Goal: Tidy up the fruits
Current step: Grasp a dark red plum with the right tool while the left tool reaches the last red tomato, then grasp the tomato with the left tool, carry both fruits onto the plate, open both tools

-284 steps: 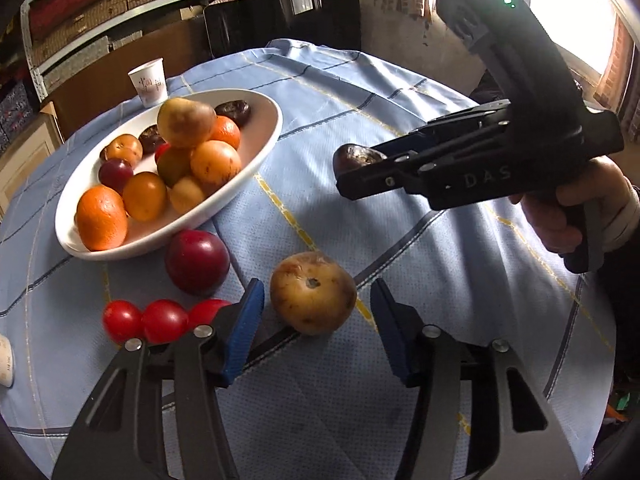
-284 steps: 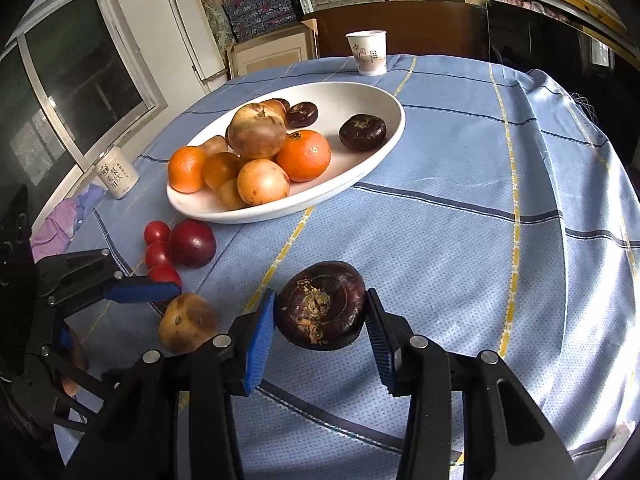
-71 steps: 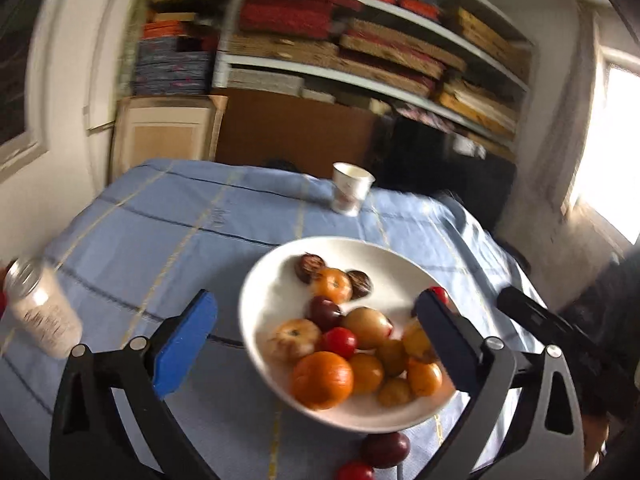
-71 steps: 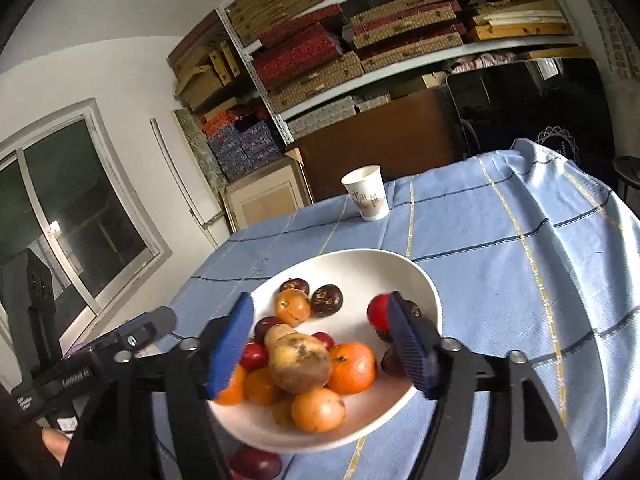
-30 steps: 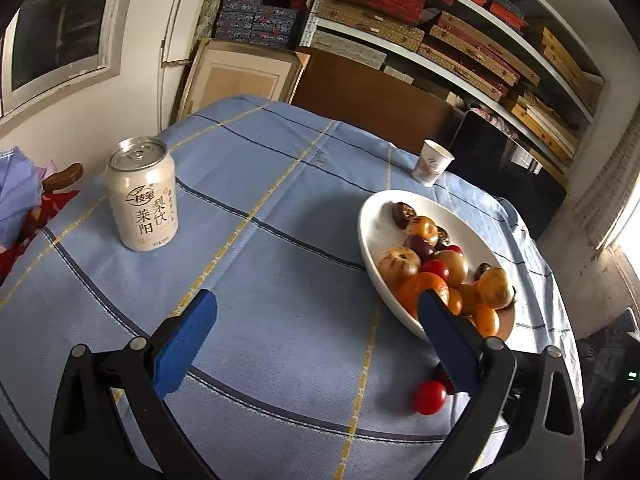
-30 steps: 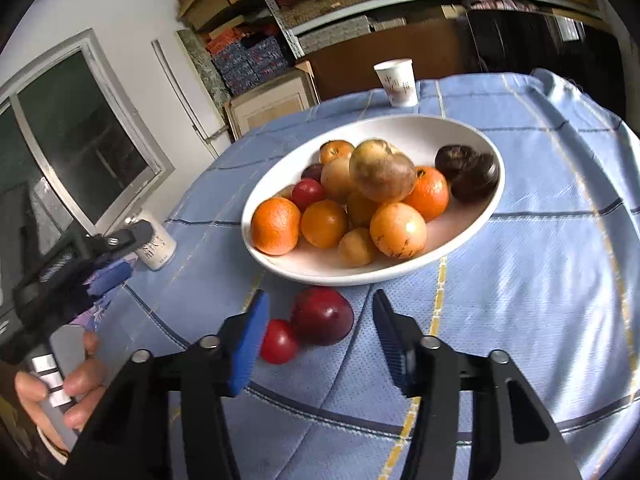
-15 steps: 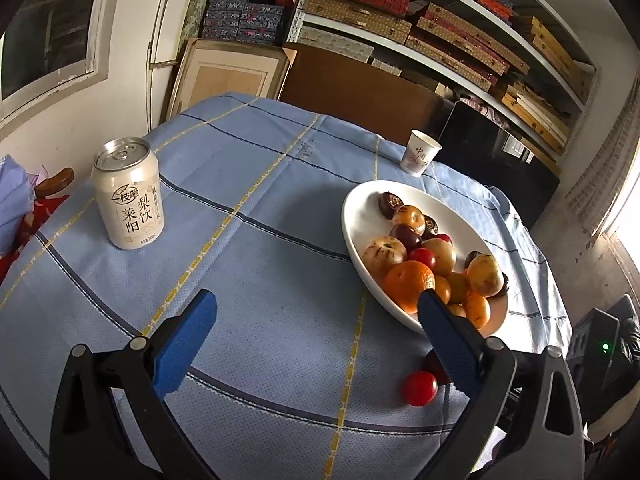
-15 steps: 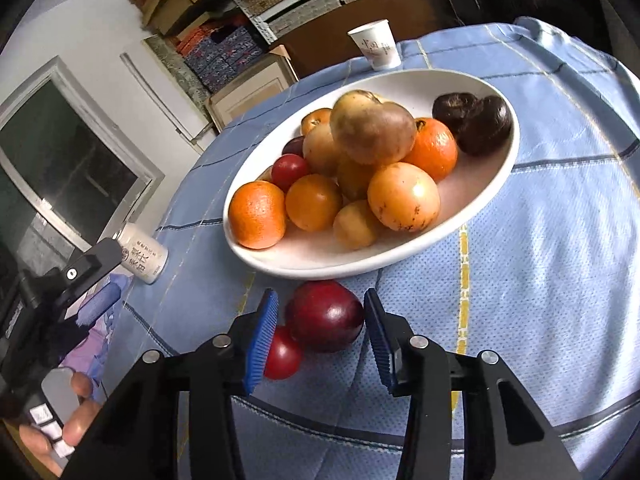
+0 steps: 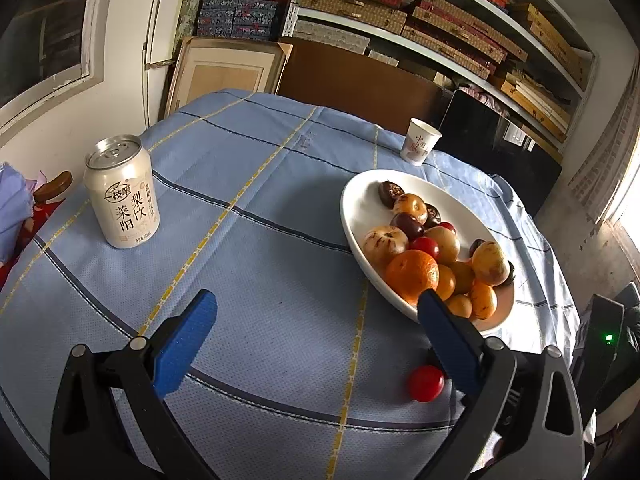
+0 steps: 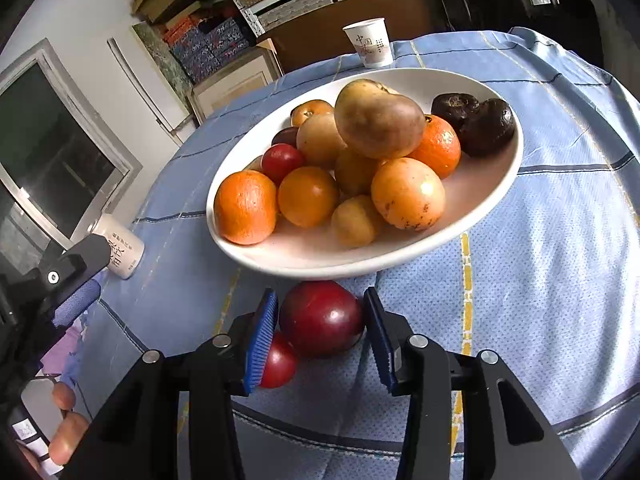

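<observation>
The right gripper point(image 10: 320, 330) is closing its blue pads around a dark red round plum point(image 10: 321, 317) lying just before the heaped white oval bowl point(image 10: 496, 184); beyond, the left gripper point(image 9: 316, 340) is hanging wide apart, empty.

Right gripper point(image 10: 320, 322) jaws have just been closing around the plum point(image 10: 321, 317).

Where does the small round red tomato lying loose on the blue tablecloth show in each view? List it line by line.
Left wrist: the small round red tomato, low right, on cloth below the white oval bowl.
Right wrist: tomato low centre-left, beside the dark red plum.
Shared landmark: that bowl.
</observation>
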Demonstrator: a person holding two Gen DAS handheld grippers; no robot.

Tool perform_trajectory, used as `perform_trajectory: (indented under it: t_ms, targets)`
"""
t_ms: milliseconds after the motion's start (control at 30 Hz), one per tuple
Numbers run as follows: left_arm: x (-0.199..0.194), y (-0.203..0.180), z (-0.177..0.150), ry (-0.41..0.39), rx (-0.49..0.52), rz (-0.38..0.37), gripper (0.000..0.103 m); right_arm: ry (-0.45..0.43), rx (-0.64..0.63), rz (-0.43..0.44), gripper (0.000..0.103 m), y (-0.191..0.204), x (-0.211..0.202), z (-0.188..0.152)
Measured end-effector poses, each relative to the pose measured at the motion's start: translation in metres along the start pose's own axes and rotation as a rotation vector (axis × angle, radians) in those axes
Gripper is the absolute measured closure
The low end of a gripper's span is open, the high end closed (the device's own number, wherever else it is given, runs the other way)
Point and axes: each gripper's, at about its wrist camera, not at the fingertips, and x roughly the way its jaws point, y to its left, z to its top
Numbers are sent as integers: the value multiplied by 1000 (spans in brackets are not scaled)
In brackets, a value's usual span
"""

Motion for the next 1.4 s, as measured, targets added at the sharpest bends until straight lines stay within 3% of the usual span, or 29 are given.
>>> perform_trajectory:
  t_ms: [200,367,500,667,767,867,1033,1100,1400]
  targets:
    - [10,-9,-4,33,63,7,5,33,58,55,64,-15,-9,0]
    - [15,-24,-12,51,142,-3,5,41,20,44,64,-12,-16,0]
    - [17,-47,-26,90,266,-67,5,14,-29,72,65,-12,-35,1]
    - [22,-83,-53,133,472,-123,5,-40,-33,30,64,-38,-58,2]
    - [24,-93,-63,133,533,-131,5,-33,-1,5,64,-57,-59,3]
    - [23,-93,-62,127,518,-166,5,-2,57,28,64,-72,-56,4]
    - [40,-90,-61,193,492,-179,39,41,79,69,64,-72,-48,1]
    - [46,-92,-62,214,498,-164,46,38,68,71,64,-69,-49,0]
    - [50,-102,-66,207,551,-152,48,28,72,71,64,-67,-51,-1]
